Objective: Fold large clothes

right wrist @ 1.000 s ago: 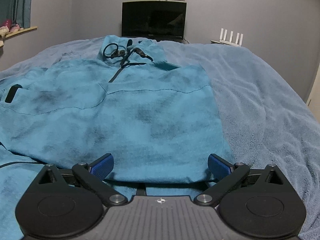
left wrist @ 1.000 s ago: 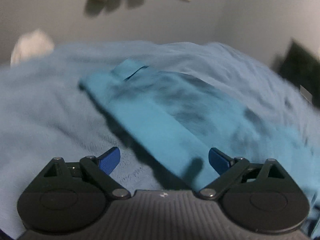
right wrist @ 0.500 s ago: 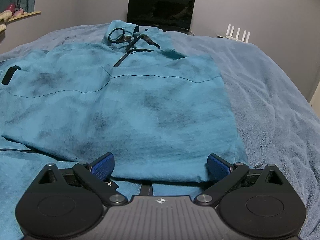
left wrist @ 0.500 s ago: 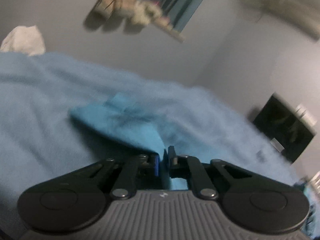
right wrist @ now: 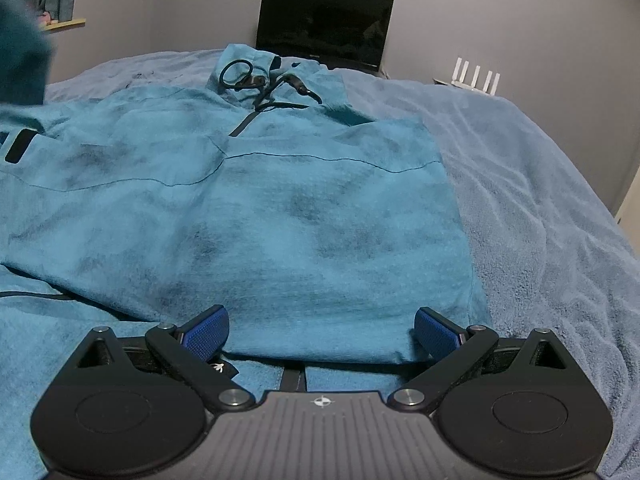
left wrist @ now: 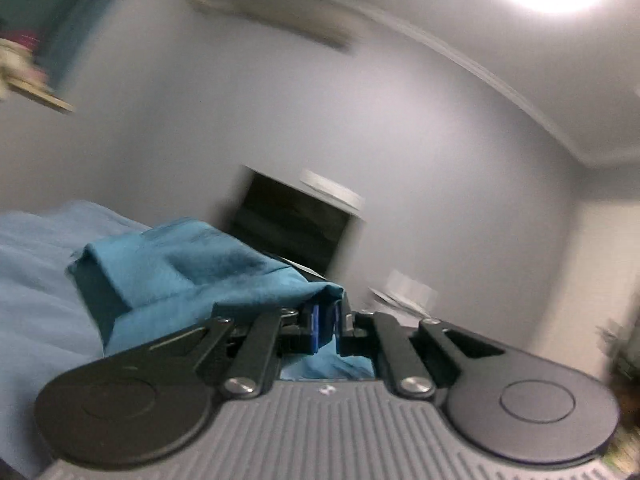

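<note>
Left gripper (left wrist: 325, 326), spread one second ago, now pinches sleeve (left wrist: 208, 276) and holds it lifted above bed (right wrist: 540, 184). Right gripper (right wrist: 320, 330) stays spread at hem of hoodie (right wrist: 280, 208), lying flat on bed middle.

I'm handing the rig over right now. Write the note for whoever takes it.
Left tool: shut on a sleeve of the teal mottled hooded sweatshirt, lifted off the light blue fleece blanket.
Right tool: open, holding nothing, at the sweatshirt's bottom hem.
Sweatshirt lies front up, hood toward the black monitor.
Done: right side looks folded in already.
Left: lay the held sleeve across the body, then fold hem toward hood.
</note>
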Available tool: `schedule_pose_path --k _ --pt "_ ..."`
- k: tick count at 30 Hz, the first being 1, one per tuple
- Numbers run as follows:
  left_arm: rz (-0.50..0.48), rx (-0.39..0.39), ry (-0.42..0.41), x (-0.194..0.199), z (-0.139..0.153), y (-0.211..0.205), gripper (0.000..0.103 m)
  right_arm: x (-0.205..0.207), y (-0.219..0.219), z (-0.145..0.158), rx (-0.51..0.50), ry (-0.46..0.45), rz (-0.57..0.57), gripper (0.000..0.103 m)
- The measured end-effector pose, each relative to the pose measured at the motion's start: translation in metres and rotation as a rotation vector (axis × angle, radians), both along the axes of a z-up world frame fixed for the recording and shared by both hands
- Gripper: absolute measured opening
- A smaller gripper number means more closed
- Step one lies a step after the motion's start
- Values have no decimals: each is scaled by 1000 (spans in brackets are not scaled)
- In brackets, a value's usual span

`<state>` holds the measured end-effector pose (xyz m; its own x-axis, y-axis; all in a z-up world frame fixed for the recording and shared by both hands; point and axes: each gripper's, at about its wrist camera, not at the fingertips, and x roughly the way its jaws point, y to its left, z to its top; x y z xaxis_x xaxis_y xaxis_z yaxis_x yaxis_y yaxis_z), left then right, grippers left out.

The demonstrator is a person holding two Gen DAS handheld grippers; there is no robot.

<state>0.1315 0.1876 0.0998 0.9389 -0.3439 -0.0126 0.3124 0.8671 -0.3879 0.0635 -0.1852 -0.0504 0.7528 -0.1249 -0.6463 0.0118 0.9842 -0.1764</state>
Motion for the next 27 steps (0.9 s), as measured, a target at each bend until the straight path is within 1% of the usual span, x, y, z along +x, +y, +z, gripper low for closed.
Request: schedule_pose_path --k 1,3,4,5,7,8,9,10,11,12,13,14,15,17,18,19,21,23,24,25,27 --pt "-65 26 4 2 -2 -28 1 0 0 -1 1 0 0 101" --pt "-167 70 19 7 -9 -69 1 0 0 -3 1 0 0 101" --pt "-220 99 36 10 -17 -95 1 0 0 -3 -1 1 1 101" --pt "-251 125 58 13 -25 -112 2 0 -1 -4 -3 1 2 101" --pt "-330 192 194 27 -52 -147 25 0 -2 -5 -2 -1 4 101" --pt "-368 223 290 33 -69 -162 48 0 -2 -5 3 -2 4 101" --pt "-390 240 345 35 -81 -169 63 0 -3 -5 9 -2 3 101" --pt "-421 273 392 33 -93 -176 63 0 -4 -4 14 -2 3 101" --pt "-435 307 406 32 -99 -177 63 0 -5 -3 17 -3 1 101" --pt "-438 363 406 26 -101 -180 63 0 -5 -3 19 -6 0 101" --pt "-434 399 397 24 -96 -180 64 -2 -5 -2 20 -10 -1 101" --pt "-421 425 388 24 -92 -171 68 -3 -5 -1 22 -16 -1 101" --pt "-398 440 378 19 -87 -166 75 -5 -4 0 26 -24 -2 100" --pt "-322 448 369 12 -75 -153 78 -11 -5 6 40 -56 8 99" --pt "-272 444 371 5 -70 -141 78 -14 -5 12 40 -77 15 99" --pt "-218 431 378 -4 -59 -129 78 -18 -2 19 28 -104 25 99" --pt "-111 368 422 -3 -48 -95 79 -23 8 35 -15 -148 66 99" --pt "0 256 491 -1 -51 -60 80 -21 28 49 -106 -172 137 99" --pt "48 190 523 2 -53 -42 80 -17 39 55 -134 -173 173 98" --pt "87 123 548 5 -56 -25 80 -12 51 61 -143 -169 213 98" --pt "134 53 575 10 -62 0 80 0 79 71 -133 -145 289 98"
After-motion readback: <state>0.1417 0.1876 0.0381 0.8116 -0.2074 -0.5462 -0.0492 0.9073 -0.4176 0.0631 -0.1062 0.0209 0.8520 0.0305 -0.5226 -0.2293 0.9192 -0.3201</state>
